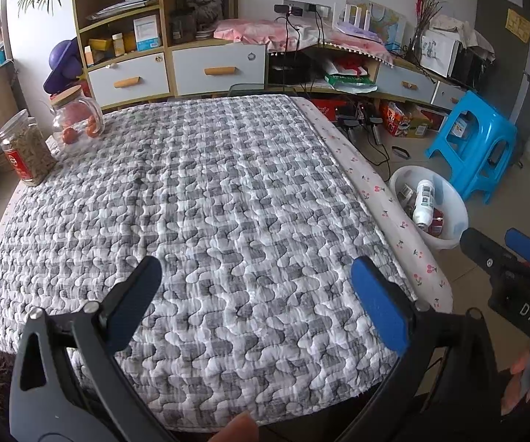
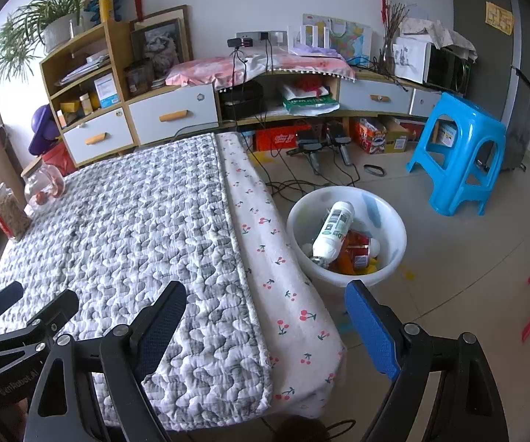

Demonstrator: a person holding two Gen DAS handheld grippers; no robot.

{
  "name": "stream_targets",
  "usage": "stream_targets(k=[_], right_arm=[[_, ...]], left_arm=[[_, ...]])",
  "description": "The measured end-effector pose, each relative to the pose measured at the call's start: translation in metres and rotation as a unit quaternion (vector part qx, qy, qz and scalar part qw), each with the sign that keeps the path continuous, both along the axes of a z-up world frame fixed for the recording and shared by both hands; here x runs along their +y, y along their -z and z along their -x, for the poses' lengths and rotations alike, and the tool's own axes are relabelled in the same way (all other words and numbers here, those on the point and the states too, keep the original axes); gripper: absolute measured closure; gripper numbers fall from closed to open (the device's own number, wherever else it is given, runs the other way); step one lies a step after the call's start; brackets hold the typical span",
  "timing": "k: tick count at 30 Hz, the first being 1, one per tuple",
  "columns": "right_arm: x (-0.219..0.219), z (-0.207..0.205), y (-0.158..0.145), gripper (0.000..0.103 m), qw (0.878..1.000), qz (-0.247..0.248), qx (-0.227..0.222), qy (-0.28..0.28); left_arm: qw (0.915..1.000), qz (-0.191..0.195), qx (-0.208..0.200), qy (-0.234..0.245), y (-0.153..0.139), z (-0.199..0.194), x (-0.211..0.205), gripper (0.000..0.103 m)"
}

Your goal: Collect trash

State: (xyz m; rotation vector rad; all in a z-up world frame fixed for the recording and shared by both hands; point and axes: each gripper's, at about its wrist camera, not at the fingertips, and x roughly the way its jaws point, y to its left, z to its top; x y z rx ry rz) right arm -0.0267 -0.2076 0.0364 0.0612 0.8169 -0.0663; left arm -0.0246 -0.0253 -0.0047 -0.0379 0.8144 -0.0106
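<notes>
A white plastic basin (image 2: 393,228) stands on the floor right of the table; it also shows in the left wrist view (image 1: 452,202). It holds a white bottle (image 2: 333,230), a red can (image 2: 358,250) and other trash. My left gripper (image 1: 261,302) is open and empty over the near part of the quilted table (image 1: 209,191). My right gripper (image 2: 268,328) is open and empty over the table's near right corner, short of the basin. The right gripper also appears in the left wrist view (image 1: 504,246).
Two jars stand at the table's far left: a clear glass jar (image 1: 77,118) with red contents and a plastic jar (image 1: 27,147) with a red label. A blue stool (image 2: 460,151) stands on the floor beyond the basin. Cables (image 2: 301,180) lie on the floor. Shelves and drawers (image 2: 172,114) line the back wall.
</notes>
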Motion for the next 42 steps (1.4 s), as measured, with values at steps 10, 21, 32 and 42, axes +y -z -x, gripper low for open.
stream_targets(k=[10, 21, 32, 42], right_arm=[[0.0024, 0.0010, -0.0011, 0.014, 1.000, -0.004, 0.000, 0.002], [0.0025, 0.0007, -0.0004, 0.014, 1.000, -0.003, 0.002, 0.004], [0.0021, 0.0002, 0.0000, 0.014, 1.000, -0.003, 0.002, 0.004], [0.0023, 0.0007, -0.0006, 0.014, 1.000, -0.007, 0.002, 0.002]], left_arm=[[0.9999, 0.004, 0.009, 0.002, 0.0025, -0.0020, -0.0003, 0.001], [0.9999, 0.009, 0.010, -0.003, 0.0017, -0.0010, 0.0037, 0.001], [0.9999, 0.009, 0.009, -0.003, 0.0013, -0.0009, 0.0047, 0.001], [0.9998, 0.009, 0.016, -0.006, 0.0040, -0.0010, 0.0051, 0.001]])
